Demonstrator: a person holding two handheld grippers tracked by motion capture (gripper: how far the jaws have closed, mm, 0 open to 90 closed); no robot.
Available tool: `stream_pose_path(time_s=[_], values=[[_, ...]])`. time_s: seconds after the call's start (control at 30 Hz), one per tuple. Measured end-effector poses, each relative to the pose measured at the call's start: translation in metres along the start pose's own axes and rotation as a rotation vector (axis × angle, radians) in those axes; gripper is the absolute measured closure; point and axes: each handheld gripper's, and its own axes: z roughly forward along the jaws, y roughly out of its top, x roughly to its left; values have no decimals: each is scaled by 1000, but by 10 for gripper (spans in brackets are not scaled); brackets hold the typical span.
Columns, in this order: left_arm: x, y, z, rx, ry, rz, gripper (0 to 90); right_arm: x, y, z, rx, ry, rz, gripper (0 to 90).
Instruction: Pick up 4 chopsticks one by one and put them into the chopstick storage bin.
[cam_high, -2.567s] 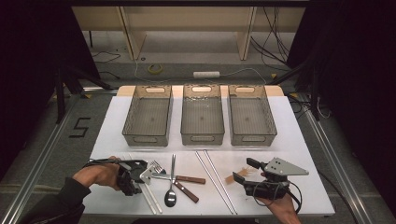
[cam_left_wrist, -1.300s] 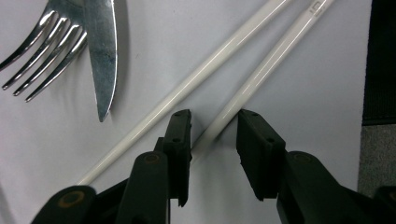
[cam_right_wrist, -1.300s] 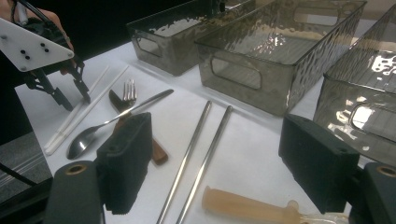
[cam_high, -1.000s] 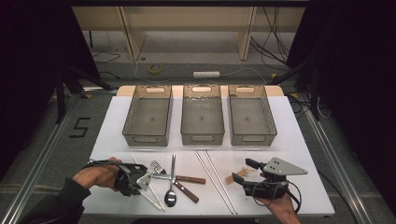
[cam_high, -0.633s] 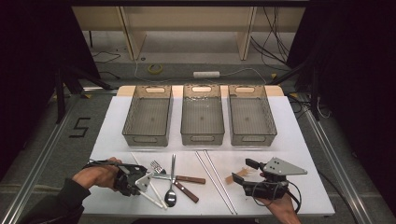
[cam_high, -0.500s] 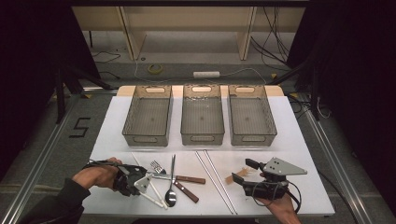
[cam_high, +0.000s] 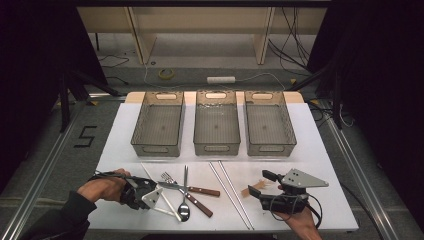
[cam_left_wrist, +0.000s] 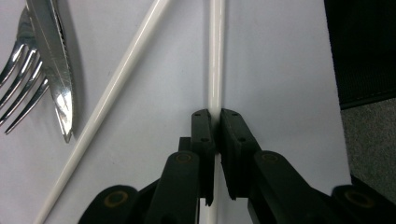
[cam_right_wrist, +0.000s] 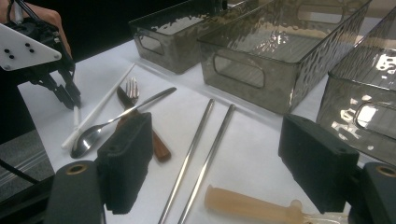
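The white table (cam_high: 320, 140) carries three clear bins (cam_high: 216, 122) in a row at its 12 o'clock side, standing just beside one another. Cutlery lies along the 6 o'clock edge.

The right gripper (cam_high: 259, 184), at 5 o'clock, rests with its jaws wide apart and grips nothing; a beige handle (cam_right_wrist: 247, 203) lies on the table between and just ahead of them. Two metal chopsticks (cam_high: 232, 190) lie side by side at 6 o'clock.

The left gripper (cam_left_wrist: 215, 122), at 7 o'clock, has just been closing its jaws, and the pads now press on one white chopstick (cam_left_wrist: 215, 56) lying on the table. The second white chopstick (cam_left_wrist: 112, 93) lies apart at an angle, toward 9 o'clock in the left gripper view. A knife (cam_left_wrist: 51, 56) overlaps a fork (cam_left_wrist: 18, 88) beyond it. A spoon (cam_right_wrist: 88, 135) lies near them.
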Motion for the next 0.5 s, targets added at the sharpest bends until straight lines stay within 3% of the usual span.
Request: stream_pose_path(time_s=[0.37, 0.5], values=[[-3, -1, -6, 11, -2, -7, 839, 0, 0, 0, 0, 3, 1, 276], [-7, 1, -13, -11, 12, -1, 839, 0, 0, 1, 2, 3, 1, 277]])
